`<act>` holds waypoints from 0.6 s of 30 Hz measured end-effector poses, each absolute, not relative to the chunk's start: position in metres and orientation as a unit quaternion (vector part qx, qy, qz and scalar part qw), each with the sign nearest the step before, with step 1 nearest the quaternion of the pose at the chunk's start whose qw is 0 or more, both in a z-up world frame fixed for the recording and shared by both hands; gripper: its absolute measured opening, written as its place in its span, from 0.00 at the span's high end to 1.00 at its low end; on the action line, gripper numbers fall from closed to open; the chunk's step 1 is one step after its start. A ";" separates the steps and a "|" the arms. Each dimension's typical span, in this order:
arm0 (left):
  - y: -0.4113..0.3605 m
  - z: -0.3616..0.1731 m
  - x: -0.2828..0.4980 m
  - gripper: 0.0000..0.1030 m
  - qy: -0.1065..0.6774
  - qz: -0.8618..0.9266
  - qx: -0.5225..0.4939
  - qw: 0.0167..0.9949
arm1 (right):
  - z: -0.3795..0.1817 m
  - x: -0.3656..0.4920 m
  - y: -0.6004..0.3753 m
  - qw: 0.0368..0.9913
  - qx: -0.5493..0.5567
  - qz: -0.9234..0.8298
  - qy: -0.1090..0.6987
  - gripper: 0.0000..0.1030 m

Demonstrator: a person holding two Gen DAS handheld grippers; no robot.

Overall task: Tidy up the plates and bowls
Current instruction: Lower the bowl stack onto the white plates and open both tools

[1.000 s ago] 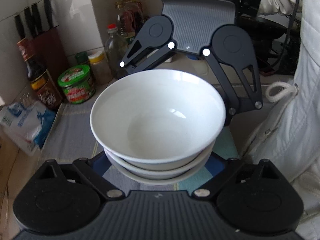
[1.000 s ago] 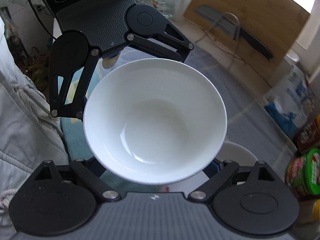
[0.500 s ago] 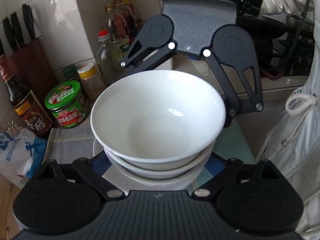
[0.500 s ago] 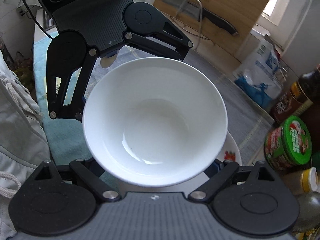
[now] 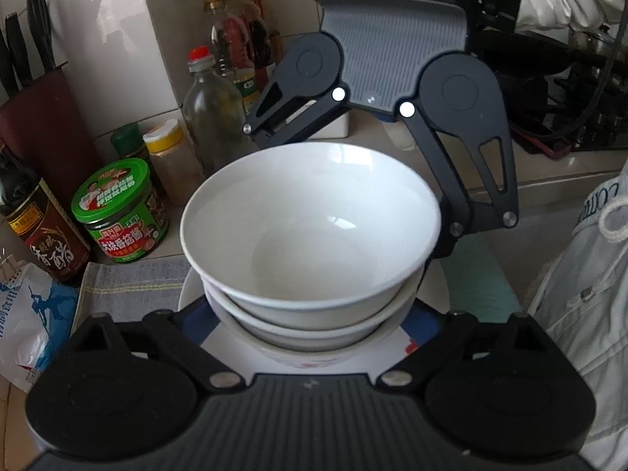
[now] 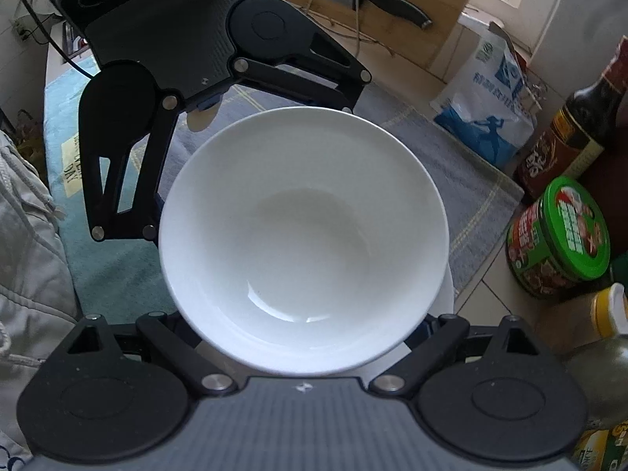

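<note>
A stack of white bowls [image 5: 310, 227] hangs between my two grippers, which face each other across it. My left gripper [image 5: 314, 322] is shut on the stack from the near side, its fingertips hidden under the bowls. My right gripper [image 6: 306, 333] is shut on the same stack [image 6: 302, 243] from the opposite side, fingertips also hidden. Directly below the stack lies a white plate [image 5: 235, 353] with red marks on it. Whether the lowest bowl touches the plate I cannot tell.
Along the tiled wall stand a green-lidded jar [image 5: 117, 212], a dark sauce bottle [image 5: 43, 227], a yellow-capped jar [image 5: 168, 165], oil bottles [image 5: 212, 117] and a knife block [image 5: 39, 117]. A blue-white bag [image 6: 486, 117] lies on the grey cloth [image 6: 463, 192]. A person's white jacket [image 5: 581, 294] is at the right.
Both grippers have carried the bowl stack sideways toward the jars and bottles by the wall and slightly down. The white plate has come into view beneath it.
</note>
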State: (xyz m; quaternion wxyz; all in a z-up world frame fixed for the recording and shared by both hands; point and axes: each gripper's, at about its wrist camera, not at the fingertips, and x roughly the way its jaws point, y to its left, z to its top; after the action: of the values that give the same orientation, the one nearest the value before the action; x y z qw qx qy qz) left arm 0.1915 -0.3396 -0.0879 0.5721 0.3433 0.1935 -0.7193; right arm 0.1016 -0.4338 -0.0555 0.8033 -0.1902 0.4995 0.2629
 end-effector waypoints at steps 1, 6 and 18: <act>-0.341 -0.089 0.192 0.07 0.194 -0.719 0.343 0.573 | -0.056 0.102 -0.435 0.803 -0.189 0.262 0.500 0.05; -0.345 -0.093 0.196 0.07 0.201 -0.719 0.334 0.575 | -0.058 0.103 -0.438 0.803 -0.185 0.260 0.504 0.06; -0.347 -0.097 0.199 0.07 0.209 -0.717 0.323 0.581 | -0.059 0.105 -0.441 0.803 -0.185 0.257 0.505 0.06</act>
State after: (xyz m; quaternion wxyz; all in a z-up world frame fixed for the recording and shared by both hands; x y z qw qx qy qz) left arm 0.1991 -0.3472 -0.0972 0.5814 0.3228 0.2089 -0.7170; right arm 0.1053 -0.4405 -0.0593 0.8028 -0.1849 0.5050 0.2575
